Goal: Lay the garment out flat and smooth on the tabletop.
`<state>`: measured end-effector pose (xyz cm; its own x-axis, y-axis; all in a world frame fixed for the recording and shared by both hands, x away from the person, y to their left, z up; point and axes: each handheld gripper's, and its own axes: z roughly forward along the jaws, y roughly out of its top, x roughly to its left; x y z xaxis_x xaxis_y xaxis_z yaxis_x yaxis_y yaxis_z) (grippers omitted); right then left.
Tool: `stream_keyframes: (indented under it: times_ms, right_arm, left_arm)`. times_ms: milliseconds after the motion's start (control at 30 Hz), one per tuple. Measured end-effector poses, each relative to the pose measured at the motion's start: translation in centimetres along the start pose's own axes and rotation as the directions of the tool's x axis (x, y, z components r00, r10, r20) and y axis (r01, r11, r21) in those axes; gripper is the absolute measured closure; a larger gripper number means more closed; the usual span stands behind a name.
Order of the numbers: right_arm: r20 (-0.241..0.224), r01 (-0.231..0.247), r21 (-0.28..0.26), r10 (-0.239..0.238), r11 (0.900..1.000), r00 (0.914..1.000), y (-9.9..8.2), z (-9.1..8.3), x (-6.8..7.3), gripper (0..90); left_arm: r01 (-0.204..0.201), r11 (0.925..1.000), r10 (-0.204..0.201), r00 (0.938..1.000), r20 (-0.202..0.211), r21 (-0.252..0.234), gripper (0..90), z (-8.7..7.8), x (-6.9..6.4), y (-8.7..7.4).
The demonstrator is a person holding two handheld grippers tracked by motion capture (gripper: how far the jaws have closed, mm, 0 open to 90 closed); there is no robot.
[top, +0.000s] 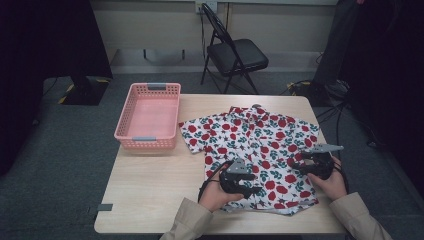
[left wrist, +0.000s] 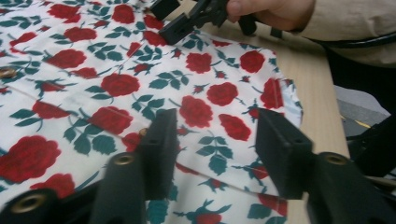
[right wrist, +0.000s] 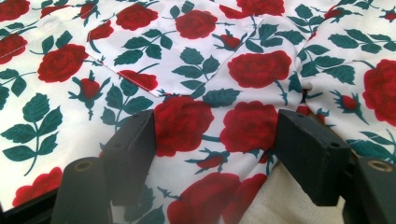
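Observation:
A white short-sleeved shirt (top: 255, 145) printed with red roses and green leaves lies spread flat on the wooden table (top: 150, 190), collar at the far side. My left gripper (top: 253, 190) rests low over the shirt's near hem, pointing right. In the left gripper view its jaws (left wrist: 215, 126) stand apart above the fabric (left wrist: 116, 84) with nothing pinched, and the other gripper (left wrist: 173, 21) is farther off. My right gripper (top: 298, 164) sits at the shirt's right side, pointing left. Its jaws (right wrist: 215, 126) are open over the cloth (right wrist: 187, 70), at a fold near the edge.
A pink plastic basket (top: 146, 140) with nothing in it stands at the table's far left corner. A black folding chair (top: 235, 55) stands beyond the table. Bare tabletop lies to the left of the shirt. The table's right edge is close to the right hand.

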<state>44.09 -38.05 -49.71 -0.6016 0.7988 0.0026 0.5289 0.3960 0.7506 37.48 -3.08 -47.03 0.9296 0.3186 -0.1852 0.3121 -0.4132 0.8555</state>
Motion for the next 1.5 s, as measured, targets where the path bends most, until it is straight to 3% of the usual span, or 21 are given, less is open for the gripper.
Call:
stream_keyframes:
  times_ms: [333, 400, 700, 967, 1500]
  right_arm:
    - [0.000, 0.000, 0.000, 0.000, 1.0000, 1.0000, 0.0, 0.0, 0.0, 29.2]
    - [0.000, 0.000, 0.000, 0.000, 1.0000, 1.0000, 0.0, 0.0, 0.0, 29.2]
    - [0.000, 0.000, 0.000, 0.000, 1.0000, 1.0000, 0.0, 0.0, 0.0, 29.2]
    - [0.000, 0.000, 0.000, 0.000, 1.0000, 1.0000, 0.0, 0.0, 0.0, 29.2]
    - [0.000, 0.000, 0.000, 0.000, 1.0000, 1.0000, 0.0, 0.0, 0.0, 29.2]
  left_arm:
    - [0.024, 0.9997, -0.024, 0.9991, -0.036, -0.005, 21.0, -0.3, 0.7, -0.8]
    - [0.012, 0.9999, -0.012, 0.9993, -0.035, 0.002, 15.7, -0.7, 0.9, -1.0]
    - [-0.018, 0.9996, 0.019, 0.9987, -0.048, 0.022, 15.4, -2.0, 1.6, -1.6]
    - [-0.011, 0.9993, 0.014, 0.9961, -0.088, 0.035, 15.5, -3.3, 2.5, -2.1]
    - [0.010, 0.9984, 0.000, 0.9830, -0.183, 0.055, 15.7, -6.1, 4.7, -3.6]
